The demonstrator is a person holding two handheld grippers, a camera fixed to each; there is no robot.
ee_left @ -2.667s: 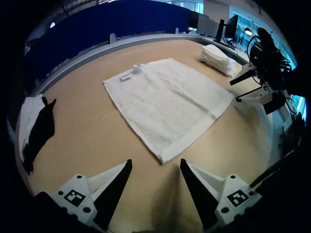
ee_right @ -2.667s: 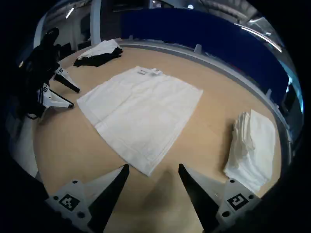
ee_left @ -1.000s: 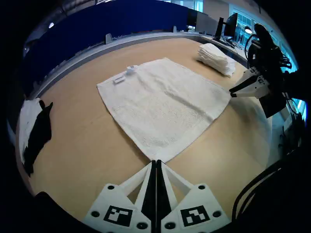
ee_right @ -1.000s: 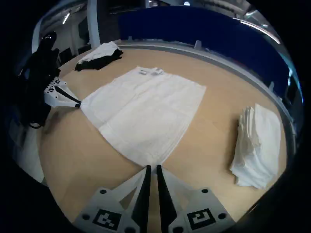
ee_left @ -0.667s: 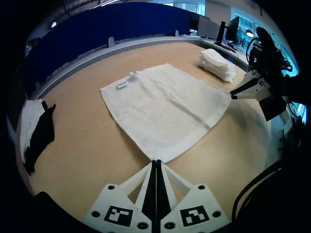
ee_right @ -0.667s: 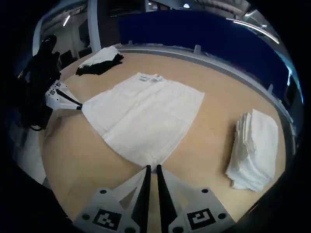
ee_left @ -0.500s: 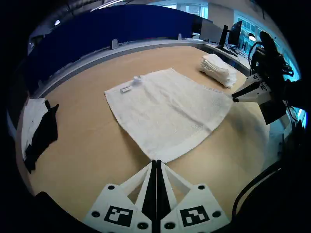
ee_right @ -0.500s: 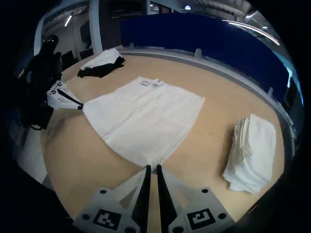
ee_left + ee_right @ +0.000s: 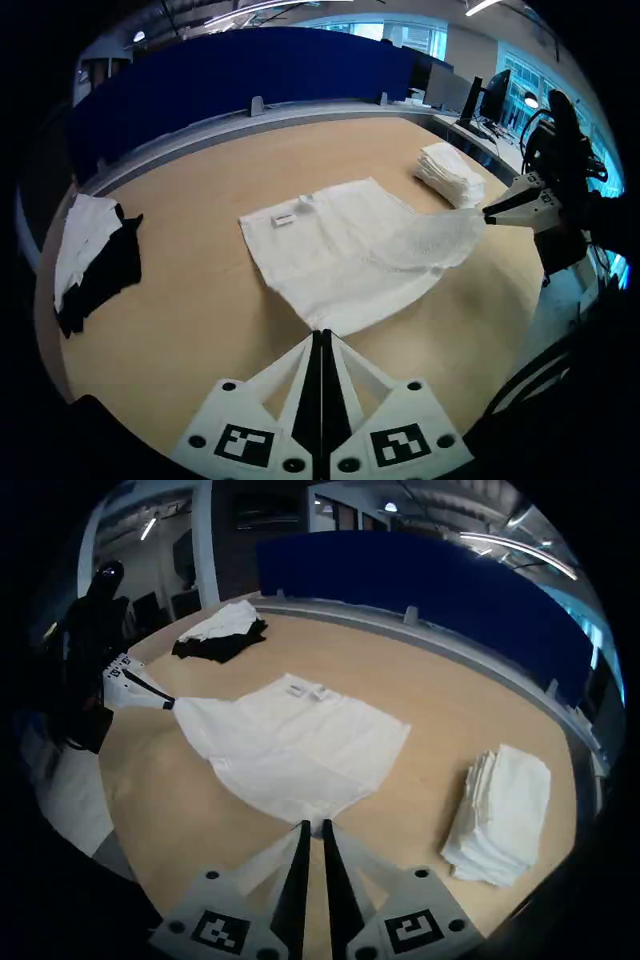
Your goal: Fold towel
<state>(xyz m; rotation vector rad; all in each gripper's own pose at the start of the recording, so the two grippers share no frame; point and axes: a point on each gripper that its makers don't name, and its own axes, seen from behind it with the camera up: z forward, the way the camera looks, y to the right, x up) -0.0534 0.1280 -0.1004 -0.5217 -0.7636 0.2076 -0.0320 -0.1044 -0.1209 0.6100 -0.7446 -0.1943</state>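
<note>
A white towel (image 9: 340,252) lies on the wooden table (image 9: 200,320), its far edge with a small label (image 9: 282,220) still flat. My left gripper (image 9: 322,333) is shut on one near corner. My right gripper (image 9: 312,824) is shut on the other near corner of the towel (image 9: 296,748). Both corners are raised off the table, so the near half hangs in a sagging curve between them. In the left gripper view the right gripper (image 9: 484,215) shows at the right, pinching its corner. In the right gripper view the left gripper (image 9: 166,703) shows at the left.
A stack of folded white towels (image 9: 450,171) (image 9: 498,812) sits near the table's right end. A black and white pile of cloth (image 9: 94,254) (image 9: 222,634) lies at the left end. A blue partition (image 9: 240,76) runs behind the table's far edge.
Both grippers, open 2.7 s ago, shut on the near corners. Over the last second they rose, lifting the near half of the towel off the table.
</note>
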